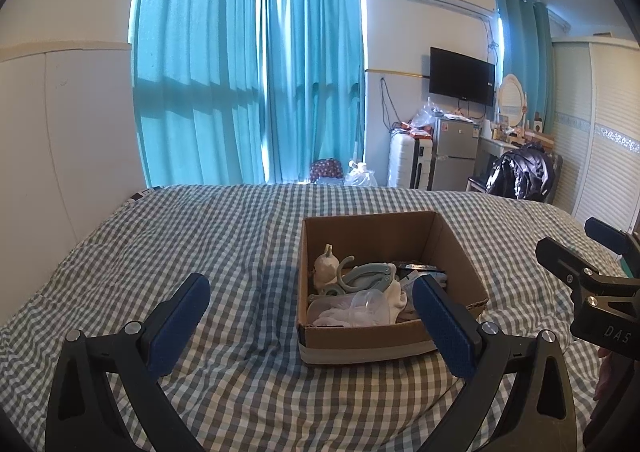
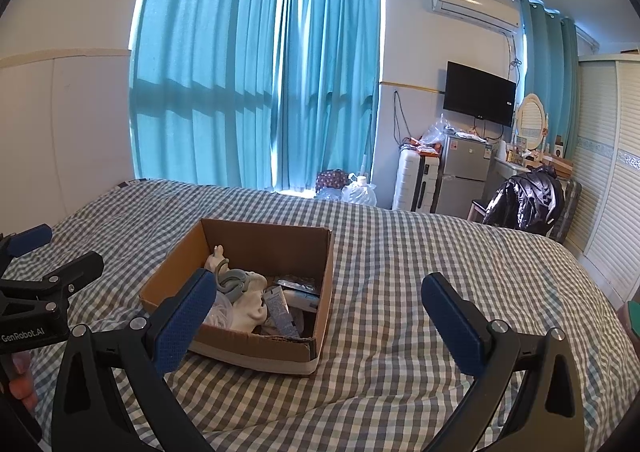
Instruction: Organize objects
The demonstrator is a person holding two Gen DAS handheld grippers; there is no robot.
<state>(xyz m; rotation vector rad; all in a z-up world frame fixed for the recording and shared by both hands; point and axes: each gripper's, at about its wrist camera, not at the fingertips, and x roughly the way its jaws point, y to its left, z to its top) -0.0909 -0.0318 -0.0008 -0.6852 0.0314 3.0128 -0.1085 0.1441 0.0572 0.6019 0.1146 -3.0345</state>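
Observation:
An open cardboard box [image 1: 460, 252] stands on the checked bed; it also shows in the right wrist view [image 2: 324, 276]. Inside lie a pale figurine [image 1: 326, 266], a grey-blue folding hanger [image 1: 366, 276], a clear plastic cup [image 1: 370, 306], white socks [image 2: 250, 306] and small packets [image 2: 298, 284]. My left gripper [image 1: 310, 318] is open and empty, held above the bed in front of the box, its right finger over the box's near right corner. My right gripper [image 2: 320, 318] is open and empty, to the right of the box, its left finger over the box's near left side.
The checked bed [image 1: 224, 236] spreads wide to the left and right of the box. Beyond it are blue curtains [image 1: 248, 83], a suitcase [image 1: 408, 163], a small fridge [image 1: 456, 151], a chair with a black jacket [image 1: 520, 171] and a white wardrobe [image 1: 600, 139].

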